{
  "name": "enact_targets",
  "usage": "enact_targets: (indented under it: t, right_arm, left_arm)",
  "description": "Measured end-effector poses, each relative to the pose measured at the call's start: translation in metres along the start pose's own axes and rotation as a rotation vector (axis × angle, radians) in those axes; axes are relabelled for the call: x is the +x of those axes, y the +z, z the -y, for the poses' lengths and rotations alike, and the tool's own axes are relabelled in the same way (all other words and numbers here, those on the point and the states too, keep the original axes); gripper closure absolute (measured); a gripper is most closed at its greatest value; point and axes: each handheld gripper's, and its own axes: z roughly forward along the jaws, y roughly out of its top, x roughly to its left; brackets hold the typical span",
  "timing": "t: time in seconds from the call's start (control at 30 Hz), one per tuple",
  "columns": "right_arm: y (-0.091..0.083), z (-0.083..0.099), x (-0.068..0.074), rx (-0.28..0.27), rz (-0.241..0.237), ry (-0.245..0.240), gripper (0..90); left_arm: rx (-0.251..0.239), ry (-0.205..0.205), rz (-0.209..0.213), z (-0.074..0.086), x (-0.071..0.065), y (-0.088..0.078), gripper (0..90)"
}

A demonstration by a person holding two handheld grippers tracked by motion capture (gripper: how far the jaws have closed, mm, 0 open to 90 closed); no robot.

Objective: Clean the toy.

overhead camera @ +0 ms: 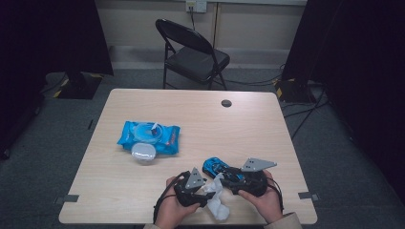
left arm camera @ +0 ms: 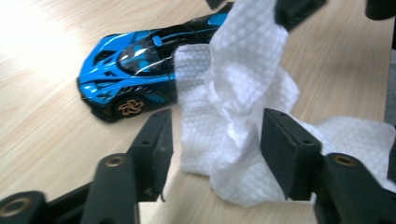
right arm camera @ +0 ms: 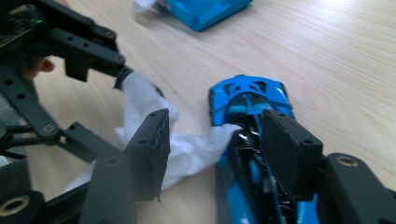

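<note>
Wipe [left arm camera: 233, 107], soft, light and limp, droops low in the frame beside the blue toy car [left arm camera: 135, 70]; grab a bunched fold. Left tool [left arm camera: 215, 140] stands apart around it; right tool [right arm camera: 212, 140] gapes over the car.

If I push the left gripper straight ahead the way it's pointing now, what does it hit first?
Most likely the crumpled white wipe, which lies between the open jaws of the left gripper. Just beyond it sits the blue toy car, slightly left of that line. Depth past the wipe is hard to judge.
</note>
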Motion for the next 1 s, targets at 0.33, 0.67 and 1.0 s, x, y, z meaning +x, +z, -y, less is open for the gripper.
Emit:
enact_targets:
  t: [0.33, 0.67, 1.0]
  right_arm:
    - [0.003, -0.004, 0.029, 0.032, -0.113, -0.064, 54.3]
    - [0.031, 0.02, 0.039, 0.155, -0.125, -0.126, 57.1]
    - [0.036, 0.028, 0.042, 0.159, -0.063, -0.156, 70.8]
  left_arm:
    - [-0.01, -0.03, -0.071, 0.006, 0.016, -0.019, 41.2]
    - [-0.03, -0.053, -0.104, 0.004, 0.027, -0.02, 38.8]
    - [-0.049, -0.03, -0.101, -0.01, 0.036, -0.008, 28.6]
